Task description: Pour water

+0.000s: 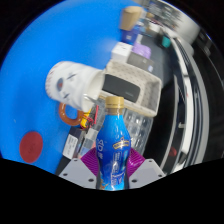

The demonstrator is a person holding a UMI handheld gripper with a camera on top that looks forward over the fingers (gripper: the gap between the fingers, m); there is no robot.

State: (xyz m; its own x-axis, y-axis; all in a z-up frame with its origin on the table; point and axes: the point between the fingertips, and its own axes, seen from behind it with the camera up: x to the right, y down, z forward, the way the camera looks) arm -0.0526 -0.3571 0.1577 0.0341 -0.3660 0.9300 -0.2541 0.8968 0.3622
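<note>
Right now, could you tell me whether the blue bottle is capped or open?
Capped: the blue bottle, gripped upright in the tongs, shows its gold cap on top.

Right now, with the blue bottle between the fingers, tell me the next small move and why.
Probably carry the blue plastic bottle with the gold cap toward the white mug with the orange handle ahead. The gripper appears shut on the bottle, which stands upright with its cap on; the mug lies beyond the fingers, so it seems too far off to pour yet.

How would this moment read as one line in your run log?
task: pour water | gripper: shut on blue bottle | bottle: upright, gold cap on | beyond: white mug, orange handle | surface: blue table
</note>
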